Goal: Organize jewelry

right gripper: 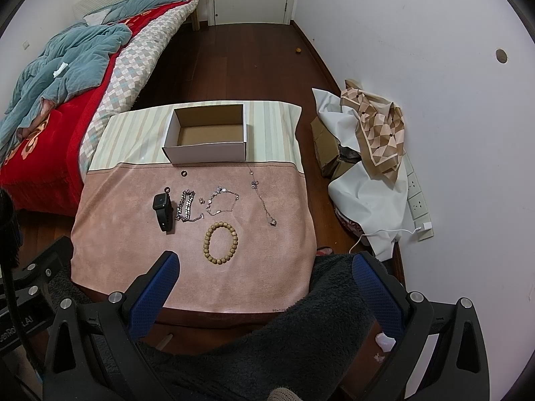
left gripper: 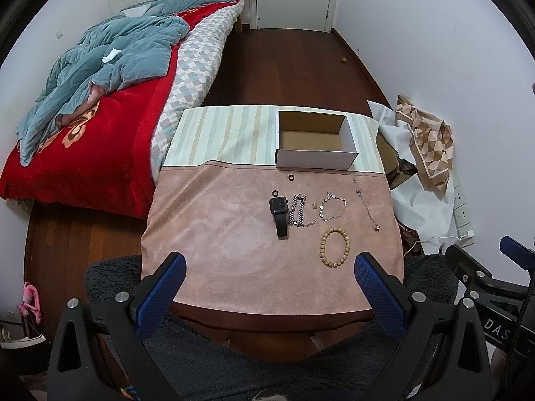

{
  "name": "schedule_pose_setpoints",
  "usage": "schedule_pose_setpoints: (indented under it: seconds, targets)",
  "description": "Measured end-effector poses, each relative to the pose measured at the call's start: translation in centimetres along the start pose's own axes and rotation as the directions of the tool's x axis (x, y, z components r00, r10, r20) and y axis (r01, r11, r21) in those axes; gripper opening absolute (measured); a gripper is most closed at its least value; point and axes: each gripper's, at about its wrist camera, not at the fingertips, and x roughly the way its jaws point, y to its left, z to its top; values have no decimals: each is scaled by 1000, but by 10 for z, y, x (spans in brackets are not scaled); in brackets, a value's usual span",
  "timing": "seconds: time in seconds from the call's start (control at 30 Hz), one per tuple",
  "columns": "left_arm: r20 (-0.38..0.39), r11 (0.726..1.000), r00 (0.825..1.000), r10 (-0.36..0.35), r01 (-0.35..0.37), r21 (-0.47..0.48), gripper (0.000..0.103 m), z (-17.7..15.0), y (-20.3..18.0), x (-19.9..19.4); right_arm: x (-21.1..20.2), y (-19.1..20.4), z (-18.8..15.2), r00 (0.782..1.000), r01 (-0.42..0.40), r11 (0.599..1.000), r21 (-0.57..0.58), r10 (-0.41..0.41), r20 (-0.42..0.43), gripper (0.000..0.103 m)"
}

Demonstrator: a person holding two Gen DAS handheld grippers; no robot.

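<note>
On a small table covered with a pink mat lies jewelry: a black smartwatch, a silver chain, a silver link bracelet, a thin necklace, a wooden bead bracelet and two small black rings. An open, empty cardboard box stands behind them. My left gripper and right gripper hover open near the table's front edge, holding nothing.
A bed with a red blanket and blue quilt runs along the left. At the right wall lie a patterned scarf, white sheeting, cardboard and a power strip. Dark fleece lies below the grippers.
</note>
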Motion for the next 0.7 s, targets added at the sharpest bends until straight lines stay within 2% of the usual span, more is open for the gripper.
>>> schedule_pose_setpoints:
  seconds: [0.7]
  targets:
    - [0, 1000, 1000, -2, 2, 5, 103, 4, -4, -6, -1, -1, 0, 1000, 1, 1000, -2, -1, 1, 103]
